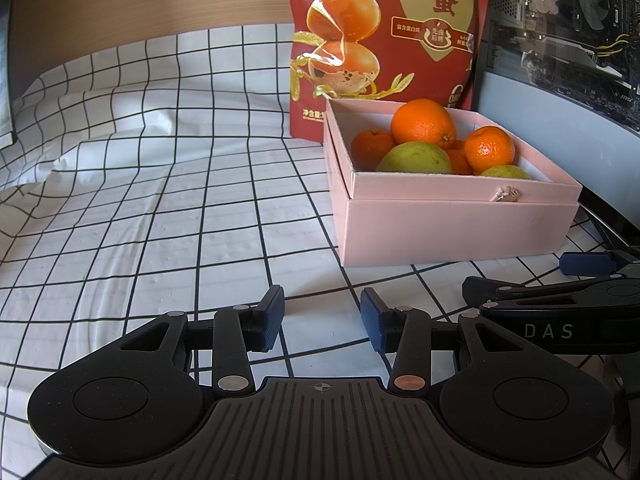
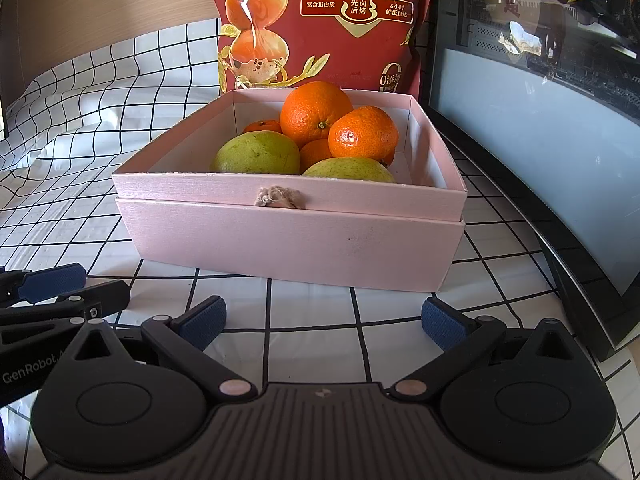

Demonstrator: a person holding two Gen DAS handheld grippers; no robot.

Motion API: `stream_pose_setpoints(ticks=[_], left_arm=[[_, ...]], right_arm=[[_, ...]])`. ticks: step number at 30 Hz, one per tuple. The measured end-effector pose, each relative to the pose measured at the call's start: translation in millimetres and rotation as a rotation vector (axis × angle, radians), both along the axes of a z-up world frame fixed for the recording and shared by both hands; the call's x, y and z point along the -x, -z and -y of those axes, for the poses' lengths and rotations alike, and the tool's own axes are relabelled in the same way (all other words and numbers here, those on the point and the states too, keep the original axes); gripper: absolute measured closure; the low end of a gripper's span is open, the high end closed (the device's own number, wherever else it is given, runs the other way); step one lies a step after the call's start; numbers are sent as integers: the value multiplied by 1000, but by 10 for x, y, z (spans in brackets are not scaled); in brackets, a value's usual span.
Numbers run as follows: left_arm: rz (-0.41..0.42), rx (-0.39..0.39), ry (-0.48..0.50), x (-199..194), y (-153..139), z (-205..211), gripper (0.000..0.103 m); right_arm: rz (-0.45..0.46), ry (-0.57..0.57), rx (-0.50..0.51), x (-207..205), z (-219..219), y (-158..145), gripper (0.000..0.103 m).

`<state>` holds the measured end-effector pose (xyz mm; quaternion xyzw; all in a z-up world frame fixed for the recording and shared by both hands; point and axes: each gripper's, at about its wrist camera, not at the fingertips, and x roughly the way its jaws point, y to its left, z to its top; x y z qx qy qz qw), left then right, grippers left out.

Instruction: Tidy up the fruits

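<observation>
On a white cloth (image 1: 160, 208) with a black grid stands a pink box (image 2: 288, 240), open at the top and full of fruit. Inside it, two green pears (image 2: 256, 154) lie at the near side, with a big orange (image 2: 314, 112) piled above them and smaller tangerines (image 2: 362, 134) beside and behind it. Behind the box a tall red bag (image 2: 320, 24) stands upright, touching or almost touching the far wall of the box. To the right of the box is a dark computer case (image 2: 540, 128) with a glass side.

Both grippers sit low over the cloth, near of the box, and both are empty. The left gripper (image 1: 322, 322) has its blue pads partly apart with only cloth between them; the box lies far and to the right of it. The right gripper (image 2: 324, 322) has its jaws spread wide, with the box straight ahead, just beyond the fingertips and not touching them. The two grippers sit side by side, close together.
</observation>
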<state>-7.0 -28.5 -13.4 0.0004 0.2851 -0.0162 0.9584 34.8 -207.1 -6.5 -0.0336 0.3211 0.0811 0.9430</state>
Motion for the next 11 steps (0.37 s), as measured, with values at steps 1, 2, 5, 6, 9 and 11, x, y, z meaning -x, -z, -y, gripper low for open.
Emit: stream_pose_setpoints(ticks=[1,2,5,6,9,11], left_arm=[[0,0,0,-2,0,0,56],[0,0,0,0,0,0,56],[0,2,1,-2,-1,-2,56],[0,3,1,-5,-1,-5,56],[2,14,1,-4,-2,-19,56],[2,14,-1,-5,-2,-17,57]], right_arm=[[0,0,0,0,0,0,0],[0,0,0,0,0,0,0],[0,0,0,1,1,0,0],[0,0,0,1,2,0,0],[0,0,0,1,1,0,0],[0,0,0,1,-2,0,0]])
